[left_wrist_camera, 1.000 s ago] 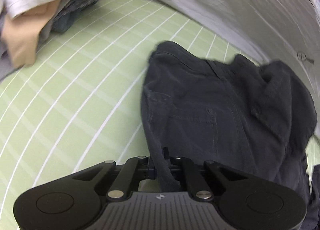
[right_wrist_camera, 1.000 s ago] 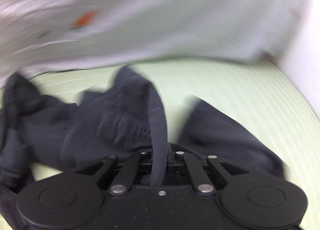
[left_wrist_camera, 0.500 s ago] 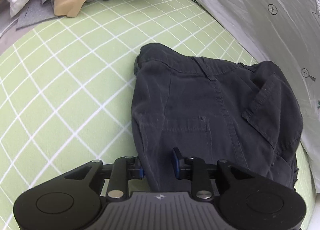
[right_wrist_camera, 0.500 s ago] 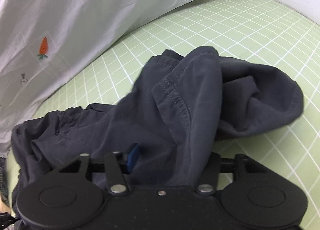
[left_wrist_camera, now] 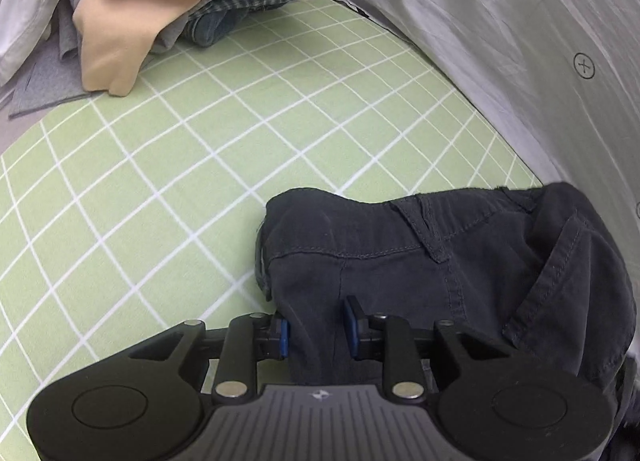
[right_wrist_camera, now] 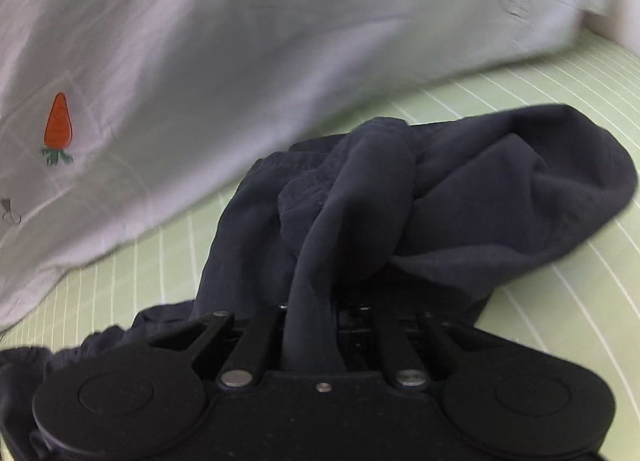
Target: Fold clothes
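Observation:
Dark navy shorts (left_wrist_camera: 460, 261) lie bunched on the green checked sheet (left_wrist_camera: 200, 181). In the left wrist view my left gripper (left_wrist_camera: 315, 331) has its blue pads apart with a fold of the shorts' side edge between them, near the waistband. In the right wrist view my right gripper (right_wrist_camera: 310, 337) is shut on a bunched strip of the shorts (right_wrist_camera: 400, 213), which rise crumpled in front of it. The right fingertips are hidden by cloth.
A pile of other clothes (left_wrist_camera: 132, 13), white, peach, grey and plaid, lies at the far left. A pale grey quilt (left_wrist_camera: 520, 41) with small prints, including a carrot (right_wrist_camera: 58, 129), runs along the far side of the sheet.
My left gripper opened from shut on the shorts and moved lower toward the waistband. My right gripper opened half a second ago and has shut again on the cloth, with the view swinging.

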`<state>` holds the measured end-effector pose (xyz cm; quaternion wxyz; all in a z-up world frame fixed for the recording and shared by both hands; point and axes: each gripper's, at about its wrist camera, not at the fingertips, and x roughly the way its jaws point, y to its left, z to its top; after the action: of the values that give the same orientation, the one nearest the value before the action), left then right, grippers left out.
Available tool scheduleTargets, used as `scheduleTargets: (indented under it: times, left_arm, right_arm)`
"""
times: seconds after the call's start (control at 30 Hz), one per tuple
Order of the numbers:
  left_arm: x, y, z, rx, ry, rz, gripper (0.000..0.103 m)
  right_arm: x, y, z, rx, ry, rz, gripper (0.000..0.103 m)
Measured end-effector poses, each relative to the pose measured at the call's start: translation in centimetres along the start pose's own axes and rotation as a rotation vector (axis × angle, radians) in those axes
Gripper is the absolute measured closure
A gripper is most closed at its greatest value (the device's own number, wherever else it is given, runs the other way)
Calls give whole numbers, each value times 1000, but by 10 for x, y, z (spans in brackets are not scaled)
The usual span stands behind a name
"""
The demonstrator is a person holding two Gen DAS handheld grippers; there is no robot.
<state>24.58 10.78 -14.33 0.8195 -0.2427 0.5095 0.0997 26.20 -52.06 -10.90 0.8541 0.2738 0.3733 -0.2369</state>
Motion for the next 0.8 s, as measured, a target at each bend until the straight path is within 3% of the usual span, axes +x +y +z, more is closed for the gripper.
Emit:
scheduleTargets:
  times: [0.07,0.13,0.27,0.43,0.57,0.77,0.8]
  left_arm:
    - [-1,-6,3,-1,-15,7,97]
    - [-2,-11,6,-2,-30,15,101]
    - [-28,-11,9,6,-92,1,100]
    - [-95,27,3,0,-227,26,100]
    - [-137,74,-15,-27,-291,78,100]
    - [-145,111,-70,-111,-203,90,98]
    - [-146,111,-81,-111,-192,94,97]
  right_arm:
    - [7,20,18,-55,-18,20,97]
    - [6,38,33,-106,-47,46,98]
    - [-63,35,32,-118,-186,70,98]
    - [-171,-22,-4,-103,-303,-68,98]
    - [-227,-76,-69,-47,-219,-114,98]
    - [-258,-142,-169,156,-37,-131,95]
    - [-263,-152,-179,202,-23,-120,89]
